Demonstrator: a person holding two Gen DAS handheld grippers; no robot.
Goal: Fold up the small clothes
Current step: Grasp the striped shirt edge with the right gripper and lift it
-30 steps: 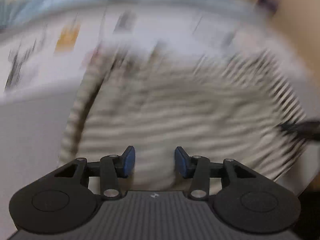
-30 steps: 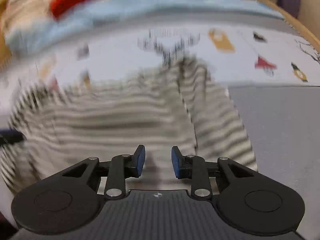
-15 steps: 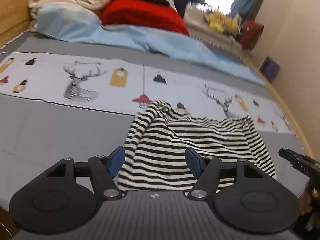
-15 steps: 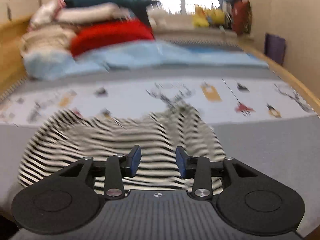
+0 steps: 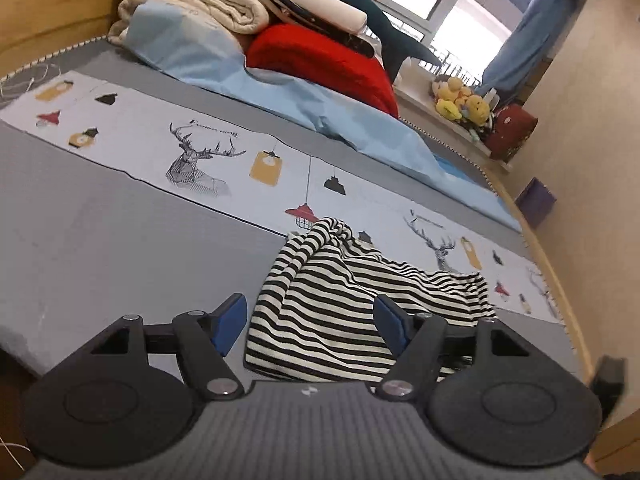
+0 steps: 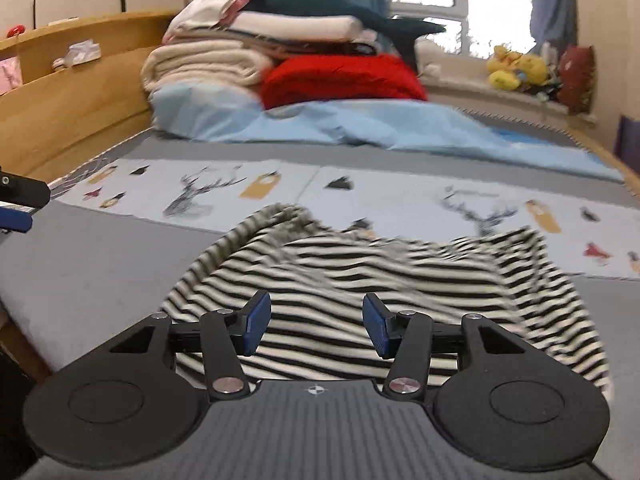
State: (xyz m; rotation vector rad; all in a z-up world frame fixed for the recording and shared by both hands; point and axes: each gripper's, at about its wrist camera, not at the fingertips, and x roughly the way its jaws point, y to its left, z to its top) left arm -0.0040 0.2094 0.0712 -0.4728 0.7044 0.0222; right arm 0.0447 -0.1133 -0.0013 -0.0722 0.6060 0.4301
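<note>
A black-and-white striped garment (image 5: 340,312) lies rumpled on the grey bed surface (image 5: 120,240), near the front edge. It also shows in the right wrist view (image 6: 360,272), spread wide and a little blurred. My left gripper (image 5: 306,324) is open and empty, just in front of the garment's near left part. My right gripper (image 6: 316,324) is open and empty, over the garment's near hem. Part of the left gripper (image 6: 20,204) shows at the left edge of the right wrist view.
A printed white strip with deer and lamps (image 5: 200,160) crosses the bed behind the garment. Further back lie a light blue sheet (image 6: 360,124), a red blanket (image 6: 340,80) and stacked folded bedding (image 6: 240,48). A wooden headboard (image 6: 72,100) stands left, a wall right.
Both grippers have drawn back from the garment and opened wider. The garment has settled on the bed, and the views went from heavily blurred to mostly sharp.
</note>
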